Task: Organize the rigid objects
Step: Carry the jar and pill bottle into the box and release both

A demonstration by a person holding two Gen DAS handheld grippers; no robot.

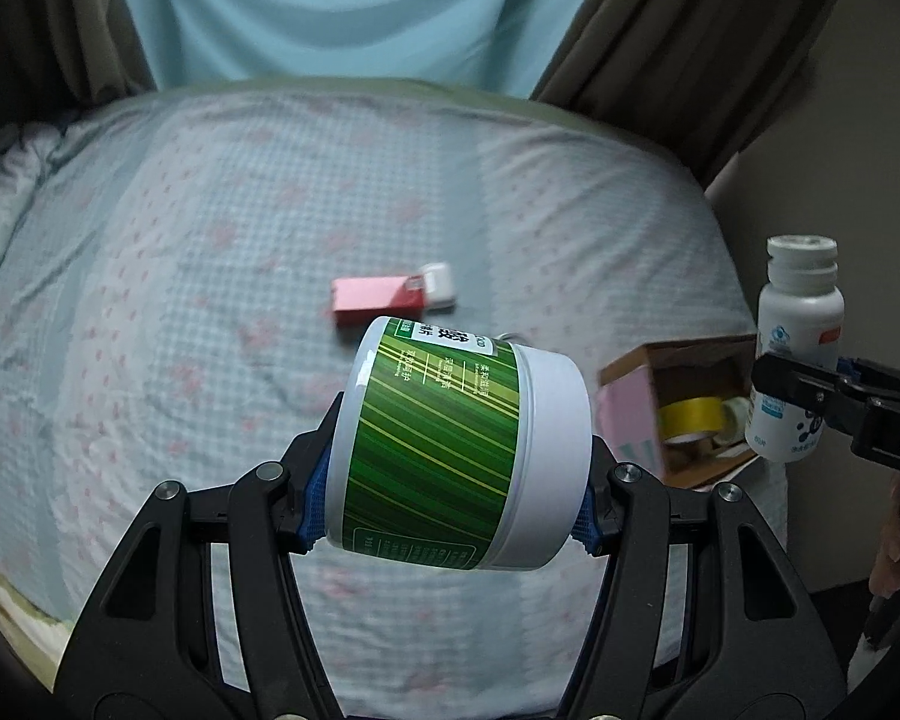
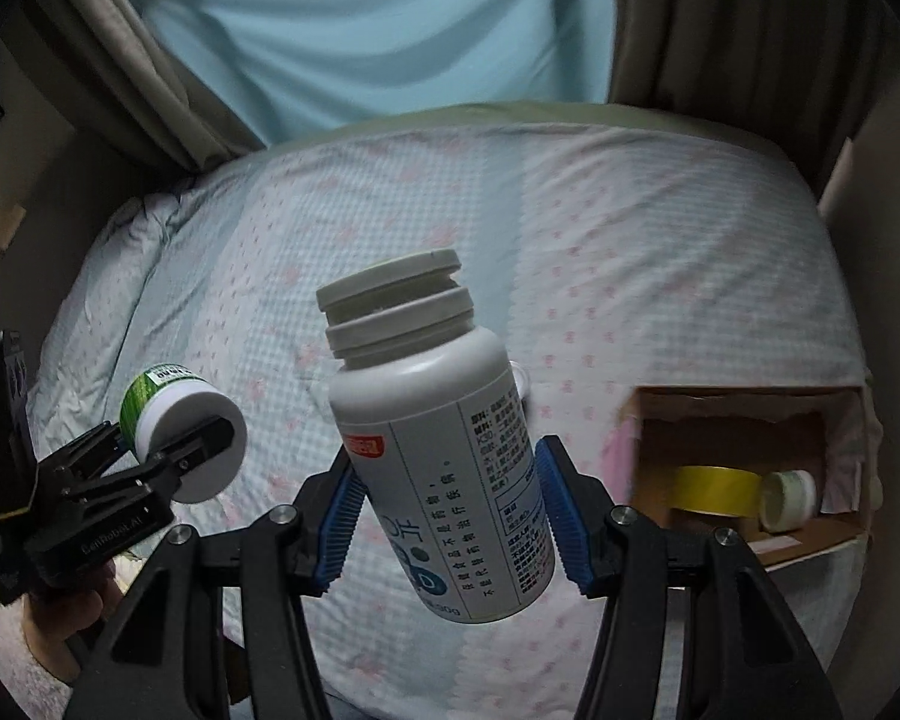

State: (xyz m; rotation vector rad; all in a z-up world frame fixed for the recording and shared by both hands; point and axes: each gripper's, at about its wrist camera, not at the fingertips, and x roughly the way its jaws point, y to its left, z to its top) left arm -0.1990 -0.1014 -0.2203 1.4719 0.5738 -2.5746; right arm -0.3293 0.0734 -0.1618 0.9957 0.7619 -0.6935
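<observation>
Both grippers loaded, both held above the bed point(image 1: 150, 300).

Left gripper point(image 1: 450, 510): fingers pinching the jar point(image 1: 450, 450) end to end, one pad on the base, the other on the white lid; long axis lying across the fingers, tilted, base end higher. Jar clear of the bedding, well short of the box point(image 1: 630, 420), box lying off to its right.

Right gripper point(image 2: 444, 516): blue pads point(image 2: 339, 528) clamped on the sides of the bottle point(image 2: 438, 438), low on its body; long axis roughly along the fingers, cap end forward and leaning left. Bottle in the air, box point(image 2: 624, 456) just to its right and slightly beyond.

Key relation: box on the right edge of the bed, opening facing up and toward the cameras; right gripper the nearer one, bottle judged first to go in. Likely a short move rightward, then a lowering through the opening, cap leading or turned sideways.

Inside the box: a yellow tape roll point(image 2: 714, 489) on edge, and a small white pot point(image 2: 789, 498) touching the roll's right side. Free room appears to be in front of and left of the roll.

Beyond the jar, away from the box: a red pack point(image 1: 375, 300) with a small white case point(image 1: 441, 285) touching its right end, both lying on the bed.
</observation>
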